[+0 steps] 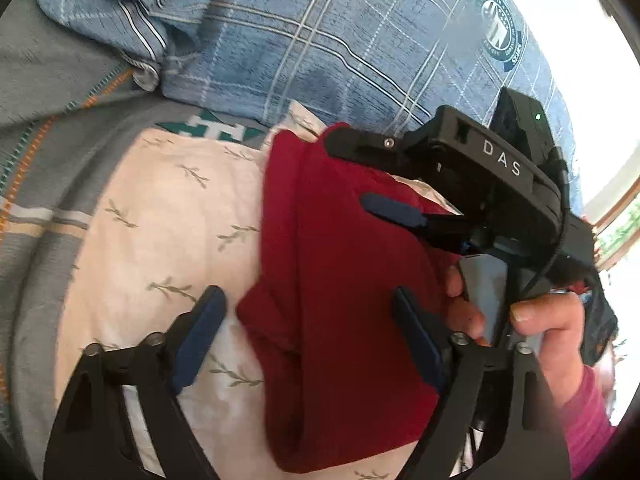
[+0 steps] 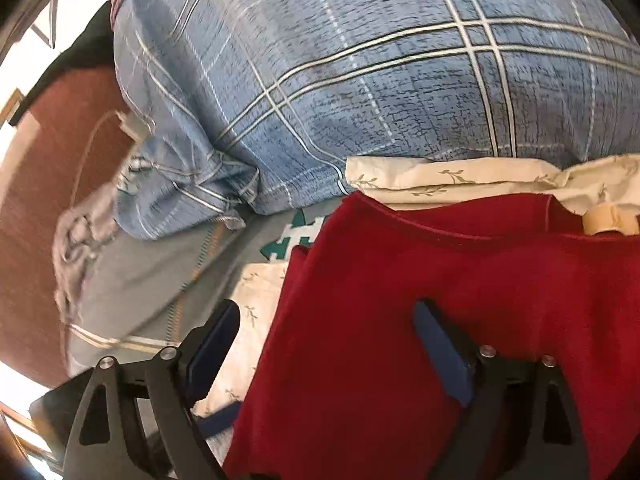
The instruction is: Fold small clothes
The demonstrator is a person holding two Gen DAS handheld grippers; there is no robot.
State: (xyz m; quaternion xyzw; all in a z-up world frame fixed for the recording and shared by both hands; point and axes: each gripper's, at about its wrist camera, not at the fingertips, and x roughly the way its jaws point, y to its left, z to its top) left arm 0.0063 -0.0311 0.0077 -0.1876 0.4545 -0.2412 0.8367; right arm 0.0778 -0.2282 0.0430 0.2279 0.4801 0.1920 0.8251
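1. Nearest in the left wrist view, the left gripper (image 1: 306, 320) has its jaws spread apart. The left finger stands over the cream cloth and the right finger over the red garment. Nothing is pinched between them, and the pads press on nothing that shows.

2. The red garment (image 1: 340, 320) lies partly folded on a cream cloth (image 1: 160, 240) printed with small leaf sprigs. Its left edge runs through the gap between the left gripper's fingers.

3. In its own view, the right gripper (image 2: 328, 344) also stands wide open. Its left finger is over the cream cloth (image 2: 256, 308) and its right finger lies over the red garment (image 2: 440, 300), whose left edge falls between the two. The grip is released.

4. In the left wrist view the right gripper (image 1: 360, 172) comes in from the right, its fingers spread above the far part of the garment. A hand (image 1: 556, 320) with a pink sleeve (image 1: 588, 420) clasps its handle.

5. Under the cream cloth is a grey bedsheet (image 1: 60, 168) with an orange stitched line and a teal and white pattern.

6. At the far right of the right wrist view, a pale roll that looks like tape (image 2: 608, 220) sits at the garment's far edge.

7. Farthest off, a blue plaid pillow (image 2: 360, 80) lies beyond the cream cloth. A round emblem (image 1: 498, 26) shows on the blue plaid fabric at the far right.
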